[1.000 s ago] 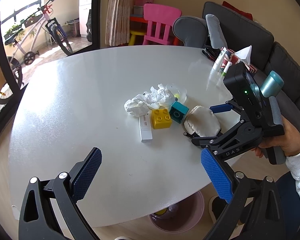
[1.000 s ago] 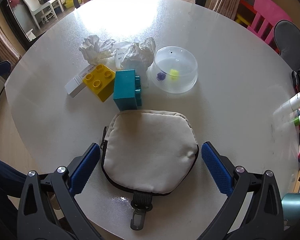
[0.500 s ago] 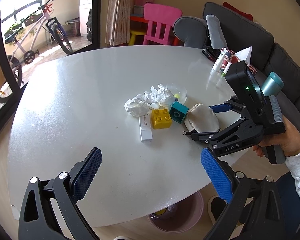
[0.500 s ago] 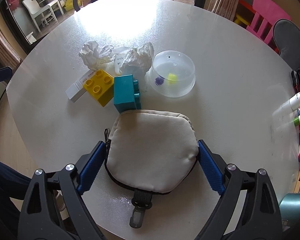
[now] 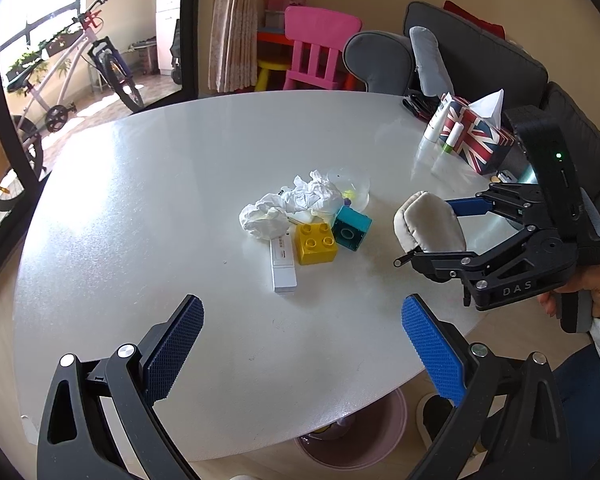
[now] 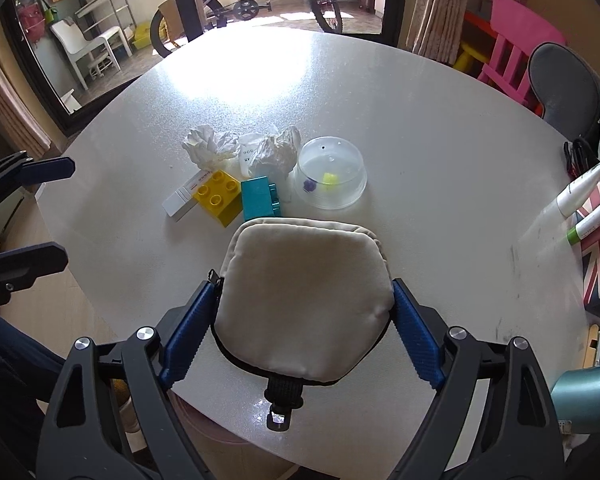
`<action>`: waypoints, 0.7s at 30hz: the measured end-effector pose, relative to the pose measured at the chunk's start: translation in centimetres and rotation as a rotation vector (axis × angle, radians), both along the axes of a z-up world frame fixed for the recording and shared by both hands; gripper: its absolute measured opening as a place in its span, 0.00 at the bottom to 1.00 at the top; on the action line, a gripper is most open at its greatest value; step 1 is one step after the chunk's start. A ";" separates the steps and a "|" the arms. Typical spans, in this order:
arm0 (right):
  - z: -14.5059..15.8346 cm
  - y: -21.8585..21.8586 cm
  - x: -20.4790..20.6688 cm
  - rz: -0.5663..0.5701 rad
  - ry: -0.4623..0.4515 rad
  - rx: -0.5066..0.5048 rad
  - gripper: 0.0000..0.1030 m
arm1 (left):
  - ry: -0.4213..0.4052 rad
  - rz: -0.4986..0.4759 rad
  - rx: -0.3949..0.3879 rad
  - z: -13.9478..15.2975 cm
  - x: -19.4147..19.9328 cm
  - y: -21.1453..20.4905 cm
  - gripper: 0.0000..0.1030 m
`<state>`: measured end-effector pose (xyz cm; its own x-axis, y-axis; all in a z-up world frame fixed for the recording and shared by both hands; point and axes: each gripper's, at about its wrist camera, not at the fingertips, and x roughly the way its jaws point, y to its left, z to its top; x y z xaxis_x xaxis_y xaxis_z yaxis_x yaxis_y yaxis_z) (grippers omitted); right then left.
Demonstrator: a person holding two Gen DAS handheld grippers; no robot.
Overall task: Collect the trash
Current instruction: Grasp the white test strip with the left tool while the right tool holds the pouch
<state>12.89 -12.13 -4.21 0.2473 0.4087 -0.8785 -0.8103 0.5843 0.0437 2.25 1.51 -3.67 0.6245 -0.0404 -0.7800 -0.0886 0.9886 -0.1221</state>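
Two toy blocks [image 6: 216, 196], one pouch [image 6: 304, 300], perhaps two paper wads [image 6: 210, 144]

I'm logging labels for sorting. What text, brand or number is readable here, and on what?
"DAS": on the right gripper's black frame, seen from the left wrist.
White stick box: dark print, too small to read.
White packet among the crumpled tissues: a few characters, too blurred to read.
Tissue box: a Union Jack pattern, no words legible.

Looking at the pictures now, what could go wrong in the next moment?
The right gripper, whose jaws have just been closing, pinches the beige pouch only by its soft sides, clear of the table; it might slip out. The pouch looks like a belonging, not trash, so binning it could be a mistake. The crumpled paper remains uncollected.
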 end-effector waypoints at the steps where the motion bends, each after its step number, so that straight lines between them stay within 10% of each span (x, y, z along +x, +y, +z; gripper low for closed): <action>1: 0.3 -0.4 -0.1 -0.002 -0.002 0.008 0.83 | 0.000 0.000 0.002 0.0 0.2 -0.1 0.93; 21: 3.6 -6.2 -1.1 -0.034 -0.018 0.112 0.83 | 0.145 0.046 0.110 -3.9 5.5 0.9 0.93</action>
